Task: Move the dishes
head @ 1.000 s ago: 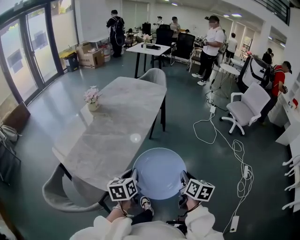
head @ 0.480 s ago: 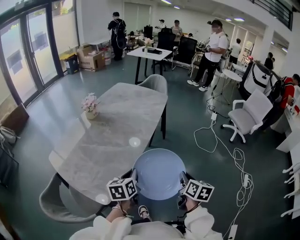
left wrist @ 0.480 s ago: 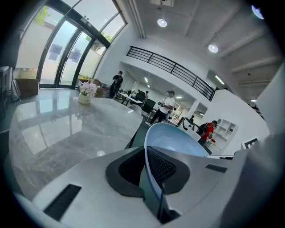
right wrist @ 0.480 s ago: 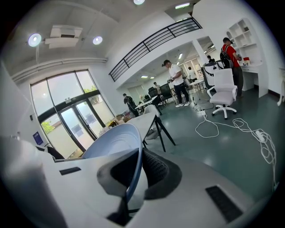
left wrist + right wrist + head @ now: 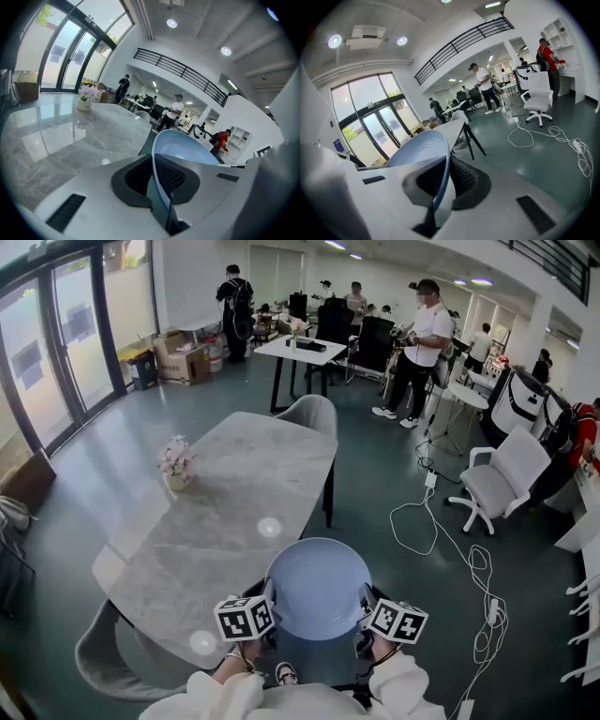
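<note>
A pale blue dish (image 5: 317, 587) hangs in the air just off the near right corner of the grey marble table (image 5: 234, 493). My left gripper (image 5: 269, 599) is shut on its left rim and my right gripper (image 5: 366, 601) is shut on its right rim. In the left gripper view the dish (image 5: 183, 147) has its rim pinched between the ribbed pads of the left gripper (image 5: 158, 187). The right gripper view shows the dish (image 5: 417, 147) with its thin edge clamped in the right gripper (image 5: 439, 187). The dish looks empty.
A small vase of pink flowers (image 5: 174, 465) stands on the table's left side. Grey chairs sit at the far end (image 5: 311, 413) and the near left (image 5: 103, 662). White cables (image 5: 473, 568) trail over the floor at right, near a white office chair (image 5: 502, 474). People stand at the back.
Both grippers, still shut on the dish, have moved forward along the table's near right corner. The table and flowers have slid down and left in the head view.
</note>
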A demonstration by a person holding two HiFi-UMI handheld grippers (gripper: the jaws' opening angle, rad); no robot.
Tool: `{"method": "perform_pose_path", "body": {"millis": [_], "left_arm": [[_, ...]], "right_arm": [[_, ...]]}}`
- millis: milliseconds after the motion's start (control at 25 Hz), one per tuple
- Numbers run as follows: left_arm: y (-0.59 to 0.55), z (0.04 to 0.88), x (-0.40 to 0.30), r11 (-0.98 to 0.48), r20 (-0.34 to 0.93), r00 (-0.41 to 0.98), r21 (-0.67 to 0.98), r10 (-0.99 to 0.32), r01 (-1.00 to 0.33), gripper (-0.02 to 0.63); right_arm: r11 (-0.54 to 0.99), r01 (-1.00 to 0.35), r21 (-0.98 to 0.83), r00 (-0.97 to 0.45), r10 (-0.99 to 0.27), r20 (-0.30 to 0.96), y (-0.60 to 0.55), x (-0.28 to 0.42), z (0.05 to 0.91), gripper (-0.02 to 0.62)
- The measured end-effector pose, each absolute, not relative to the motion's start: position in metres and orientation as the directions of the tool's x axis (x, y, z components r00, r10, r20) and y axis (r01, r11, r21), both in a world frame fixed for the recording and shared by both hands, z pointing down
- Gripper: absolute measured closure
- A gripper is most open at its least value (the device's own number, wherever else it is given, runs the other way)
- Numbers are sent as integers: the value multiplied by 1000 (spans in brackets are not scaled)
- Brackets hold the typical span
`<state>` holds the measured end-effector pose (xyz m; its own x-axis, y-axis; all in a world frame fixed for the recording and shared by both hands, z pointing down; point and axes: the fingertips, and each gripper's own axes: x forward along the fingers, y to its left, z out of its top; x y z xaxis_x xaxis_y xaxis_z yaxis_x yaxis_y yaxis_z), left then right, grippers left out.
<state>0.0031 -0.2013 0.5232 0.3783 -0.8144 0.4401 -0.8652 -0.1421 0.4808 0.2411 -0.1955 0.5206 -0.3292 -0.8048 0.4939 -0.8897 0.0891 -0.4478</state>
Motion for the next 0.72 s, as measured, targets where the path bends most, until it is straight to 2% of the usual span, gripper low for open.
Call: {"method": "perform_pose_path", "body": {"millis": [720], "left_arm": [[-222, 526, -52, -37, 438, 300, 514, -847, -857, 584]], "right_arm": [[181, -885, -429, -409, -742, 530, -246, 184, 515, 523]]}}
